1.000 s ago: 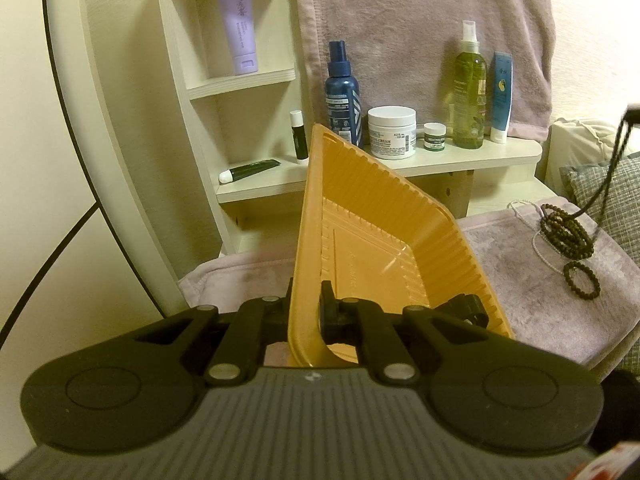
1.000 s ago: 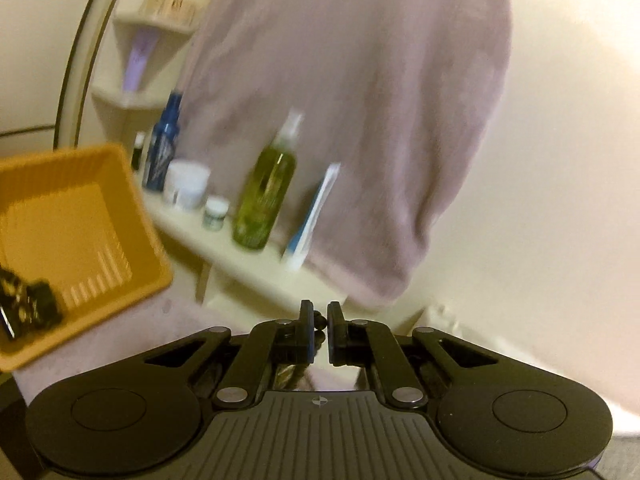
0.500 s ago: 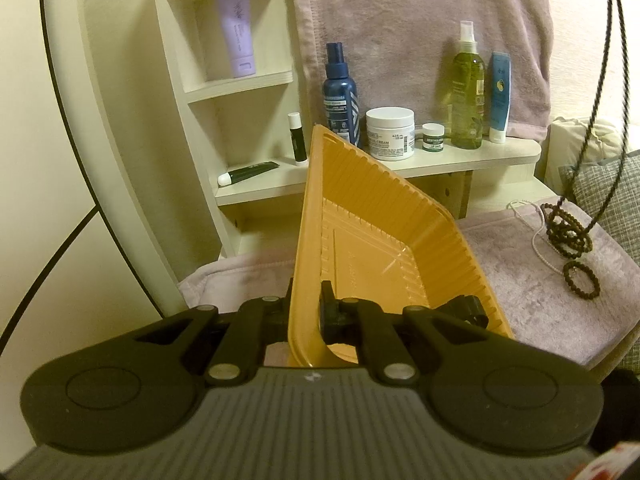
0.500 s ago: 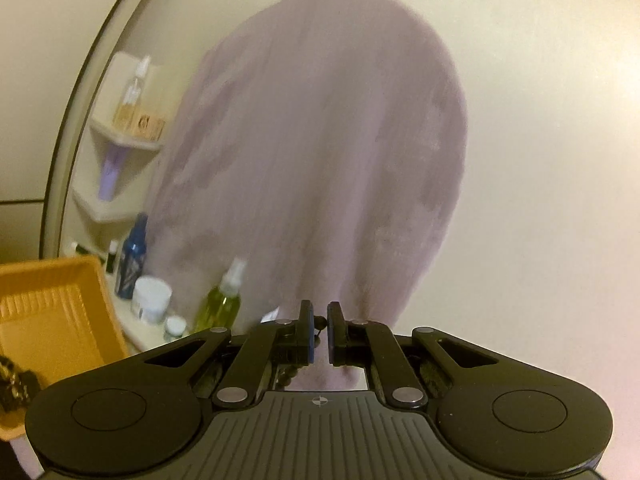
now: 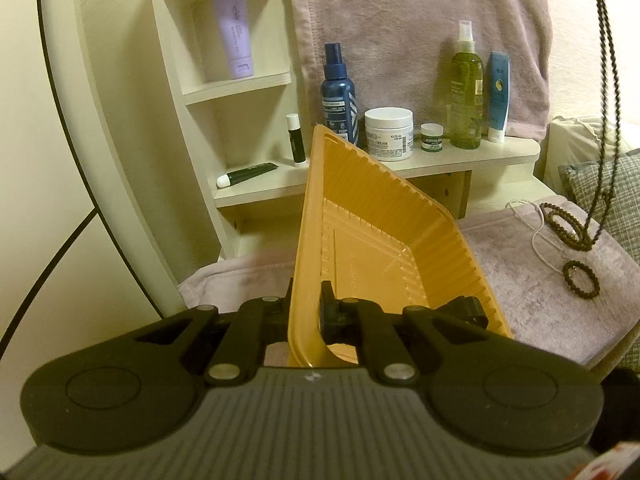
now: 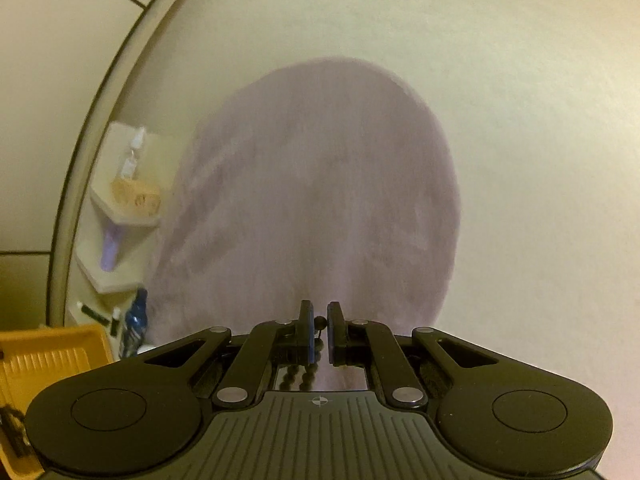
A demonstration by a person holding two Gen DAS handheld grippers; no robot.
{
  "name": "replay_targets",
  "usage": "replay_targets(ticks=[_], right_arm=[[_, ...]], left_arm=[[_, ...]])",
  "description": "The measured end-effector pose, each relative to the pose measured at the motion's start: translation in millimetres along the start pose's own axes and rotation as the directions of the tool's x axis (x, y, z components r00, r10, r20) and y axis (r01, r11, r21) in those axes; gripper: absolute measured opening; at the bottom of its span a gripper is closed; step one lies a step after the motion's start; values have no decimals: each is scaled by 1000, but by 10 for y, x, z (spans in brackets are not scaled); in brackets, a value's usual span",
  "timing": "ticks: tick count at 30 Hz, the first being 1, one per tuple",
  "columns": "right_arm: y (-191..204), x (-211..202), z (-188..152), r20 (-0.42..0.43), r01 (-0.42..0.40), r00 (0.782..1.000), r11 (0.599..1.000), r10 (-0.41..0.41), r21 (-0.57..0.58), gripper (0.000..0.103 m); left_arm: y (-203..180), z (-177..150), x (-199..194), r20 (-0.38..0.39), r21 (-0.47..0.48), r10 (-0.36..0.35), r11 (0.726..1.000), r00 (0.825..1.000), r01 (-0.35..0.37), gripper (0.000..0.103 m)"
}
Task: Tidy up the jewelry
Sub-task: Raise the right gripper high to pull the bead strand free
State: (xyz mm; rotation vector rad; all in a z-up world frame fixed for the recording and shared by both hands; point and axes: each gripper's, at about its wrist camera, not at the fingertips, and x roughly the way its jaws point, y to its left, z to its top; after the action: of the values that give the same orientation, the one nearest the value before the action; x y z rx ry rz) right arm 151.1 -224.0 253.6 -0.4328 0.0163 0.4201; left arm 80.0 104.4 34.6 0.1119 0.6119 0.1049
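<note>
The left tool [image 5: 307,312] is clamped on the near wall of an orange tray [image 5: 384,236], holding it tilted above the towel-covered surface [image 5: 532,300]. The right tool [image 6: 319,330] is pinched together on a dark beaded necklace [image 5: 606,92], which hangs as a long double strand at the far right, its lower end over the towel. Under it lie coiled dark beads [image 5: 564,222], a small dark bead bracelet [image 5: 581,280] and a thin white strand [image 5: 538,240]. Behind the tray, a shelf [image 5: 460,158] carries bottles, jars and tubes against a hanging mauve towel [image 5: 416,28].
</note>
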Motion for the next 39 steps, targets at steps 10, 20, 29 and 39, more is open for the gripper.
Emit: replay_targets(ticks=[10,20,29,39], right_arm=[[0,74,437,81,-166,983,985,163,38,6],[259,451,898,113,-486,871,871,477,69,6],[964,765,943,-31,-678,729,716,683,-167,6],[1549,890,473,-236,-703,680,526,694,-479,6]], left_arm=[[5,8,3,-1,4,-3,1000,1000,3,7],[5,1,7,0,2,-4,1000,1000,4,7],[2,-1,12,0,4,-4,1000,1000,4,7],[-2,-5,12,-2,2,-4,1000,1000,4,7]])
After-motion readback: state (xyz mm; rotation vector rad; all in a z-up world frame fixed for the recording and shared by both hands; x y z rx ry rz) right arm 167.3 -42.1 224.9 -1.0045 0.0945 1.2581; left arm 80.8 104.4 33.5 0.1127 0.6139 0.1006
